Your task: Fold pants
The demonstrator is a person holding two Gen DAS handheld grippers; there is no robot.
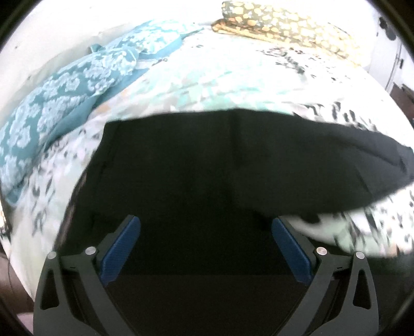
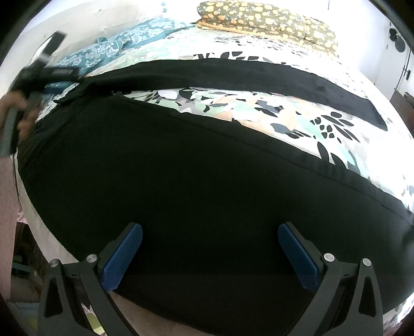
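Observation:
Black pants [image 2: 181,175] lie spread on a bed with a leaf-print cover [image 2: 284,121]. One leg [image 2: 258,75] stretches away to the right and the other lies near the front edge. My right gripper [image 2: 210,227] is open just above the near leg. My left gripper [image 1: 205,219] is open over the waist end of the pants [image 1: 207,160]. The left gripper also shows at the far left of the right wrist view [image 2: 38,75], blurred, in a hand.
Teal floral pillows [image 1: 64,90] lie at the left of the bed. A folded olive and yellow patterned blanket [image 2: 266,20] lies at the far end. A white wall and a door are at the right.

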